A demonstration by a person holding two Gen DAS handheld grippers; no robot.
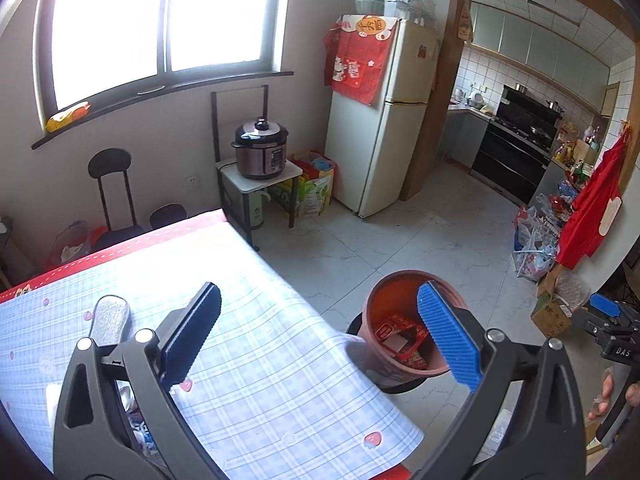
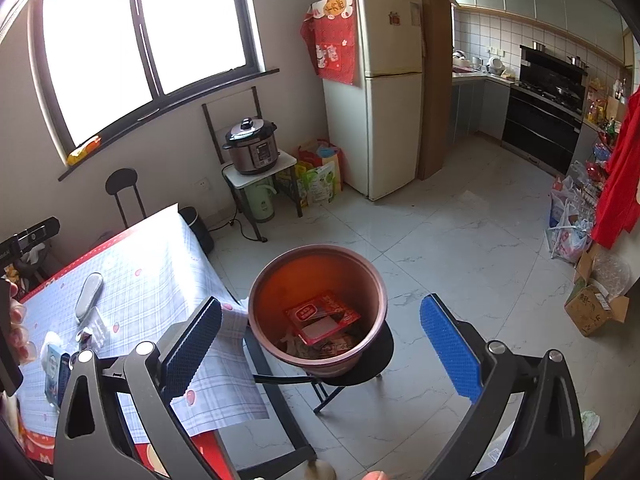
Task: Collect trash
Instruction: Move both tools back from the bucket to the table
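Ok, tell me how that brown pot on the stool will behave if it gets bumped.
The pot looks like thin plastic holding only a few wrappers, so it is probably light and would slide easily. It overhangs the small round stool, so a sideways knock could likely tip it off.

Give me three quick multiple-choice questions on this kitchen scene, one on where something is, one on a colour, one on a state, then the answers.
1. The brown bucket stands on:
A the table
B a black stool
C the fridge

2. The packet in the bucket is:
A red
B green
C yellow

3. The right gripper is:
A shut on a packet
B shut, empty
C open, empty

Answers:
1 B, the black stool shows under it, beside the table.
2 A, the red packet lies on top.
3 C, the fingers stand wide apart with nothing between.
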